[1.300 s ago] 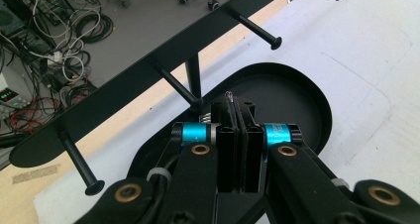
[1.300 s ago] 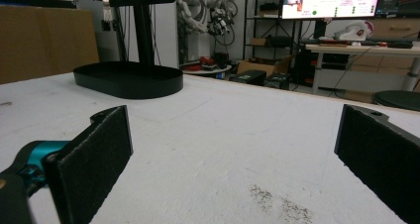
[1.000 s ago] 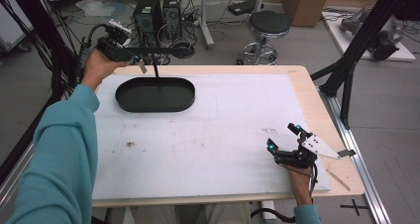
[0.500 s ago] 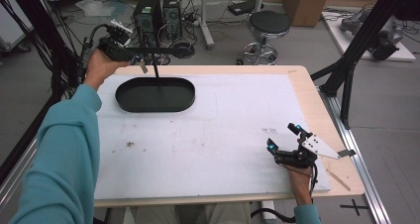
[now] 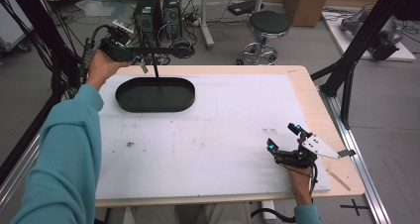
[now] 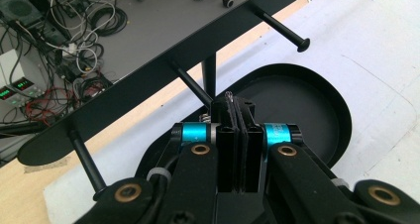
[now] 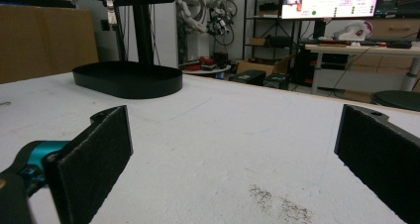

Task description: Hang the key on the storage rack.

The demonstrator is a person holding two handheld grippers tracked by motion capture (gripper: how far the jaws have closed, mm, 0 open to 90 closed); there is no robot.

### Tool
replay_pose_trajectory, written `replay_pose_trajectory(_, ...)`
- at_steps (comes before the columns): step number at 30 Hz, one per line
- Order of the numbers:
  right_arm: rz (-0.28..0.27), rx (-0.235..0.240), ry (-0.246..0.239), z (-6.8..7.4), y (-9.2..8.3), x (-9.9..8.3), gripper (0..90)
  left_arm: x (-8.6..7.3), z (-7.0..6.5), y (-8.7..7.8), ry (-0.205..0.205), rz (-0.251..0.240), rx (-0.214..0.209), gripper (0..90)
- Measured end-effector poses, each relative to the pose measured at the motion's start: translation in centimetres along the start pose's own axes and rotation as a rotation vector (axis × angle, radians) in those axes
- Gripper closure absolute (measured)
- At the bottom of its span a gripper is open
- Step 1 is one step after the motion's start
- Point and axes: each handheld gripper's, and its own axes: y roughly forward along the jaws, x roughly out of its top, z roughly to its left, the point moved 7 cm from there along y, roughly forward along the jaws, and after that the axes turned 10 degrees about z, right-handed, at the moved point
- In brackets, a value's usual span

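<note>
We see the left gripper (image 5: 130, 53) held up at the far left corner of the desk (image 5: 302, 92), right by the black stand's crossbar (image 5: 163, 50). In the left gripper view its fingers (image 6: 233, 116) are pressed together, with something small and shiny pinched at the tips; we cannot tell what it is. They sit just below the crossbar (image 6: 163, 68), beside 1 of its pegs (image 6: 190, 85). The stand's oval black tray base (image 5: 154, 95) rests on the white mat (image 5: 213, 135) near the far left corner, with the thin post (image 5: 155, 68) rising from it. The right gripper (image 5: 285, 140) lies low at the near right of the desk, well apart from the stand. Its 2 fingers (image 7: 94, 159) are spread wide, nothing between them, pointing across the mat toward the tray base (image 7: 128, 79).
</note>
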Motion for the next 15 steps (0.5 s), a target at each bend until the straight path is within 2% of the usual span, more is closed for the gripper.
replay_pose_trajectory(15, 0.002, 0.0, 0.003, -0.02, 0.0, -0.01, 0.5, -0.21, 0.5, -0.05, -0.026, -0.014, 0.003, 88.3)
